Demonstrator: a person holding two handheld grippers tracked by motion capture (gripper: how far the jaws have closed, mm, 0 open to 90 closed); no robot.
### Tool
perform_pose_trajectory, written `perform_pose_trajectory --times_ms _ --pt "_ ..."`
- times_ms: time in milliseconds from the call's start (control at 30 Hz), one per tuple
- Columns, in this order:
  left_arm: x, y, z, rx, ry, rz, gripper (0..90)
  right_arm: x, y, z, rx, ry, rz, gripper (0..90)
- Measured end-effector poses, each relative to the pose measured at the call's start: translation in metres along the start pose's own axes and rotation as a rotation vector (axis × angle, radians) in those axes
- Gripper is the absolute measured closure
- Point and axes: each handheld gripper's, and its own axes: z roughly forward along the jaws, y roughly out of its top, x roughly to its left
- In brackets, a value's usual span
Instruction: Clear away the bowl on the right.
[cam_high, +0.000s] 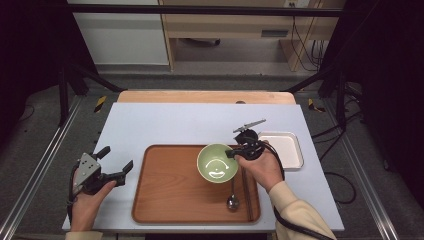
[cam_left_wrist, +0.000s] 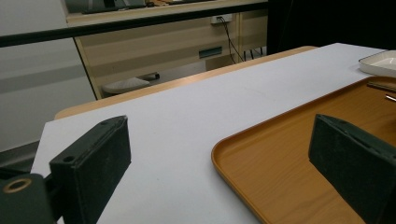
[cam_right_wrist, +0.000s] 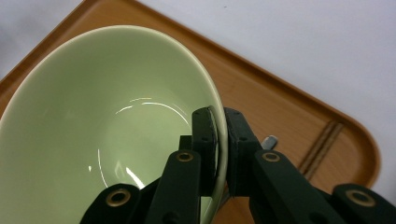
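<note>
While the right gripper (cam_high: 235, 153) clamps its two black jaws on the rim of the pale green ceramic bowl (cam_high: 217, 163), one jaw inside the wall and one outside, the bowl sits over the right half of the brown wooden tray (cam_high: 165, 200); whether its base rests on the tray cannot be told. From the right gripper view the bowl (cam_right_wrist: 102, 130) looks tilted, and the tray's rounded corner (cam_right_wrist: 359, 140) lies beyond it. A metal spoon (cam_high: 232, 197) and a pair of dark chopsticks (cam_high: 247, 192) lie on the tray just beside the bowl, toward the person. A white rectangular dish (cam_high: 285, 148) stands on the light grey table top (cam_high: 165, 125), right of the tray. The left gripper (cam_high: 119, 164) hangs left of the tray with its jaws wide apart and nothing between them.
</note>
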Motion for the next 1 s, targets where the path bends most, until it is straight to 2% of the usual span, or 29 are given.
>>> perform_pose_trajectory --times_ms 100,167,200,400,533,767,1000 --pt "0.000 0.000 0.000 0.001 0.000 0.000 5.5 0.008 -0.002 0.004 0.005 0.010 -0.020 84.5" --pt "0.001 0.000 0.000 0.001 0.000 -0.001 5.5 0.013 -0.004 0.007 0.017 0.021 -0.007 84.5" --pt "0.001 0.000 0.000 0.001 0.000 -0.001 5.5 0.015 -0.005 0.008 0.023 0.026 -0.023 84.5" --pt "0.000 0.000 0.000 -0.001 -0.001 0.000 5.6 0.027 -0.010 0.017 0.058 0.041 -0.036 84.5" --pt "0.000 0.000 0.000 -0.002 -0.002 0.000 5.6 0.029 -0.015 0.022 0.083 0.050 -0.053 84.5" --pt "0.001 0.000 0.000 -0.002 0.000 -0.002 5.5 0.030 -0.021 0.024 0.107 0.066 -0.046 84.4" --pt "0.000 0.000 0.000 0.000 -0.003 0.000 5.6 0.031 -0.024 0.029 0.133 0.068 -0.061 84.1"
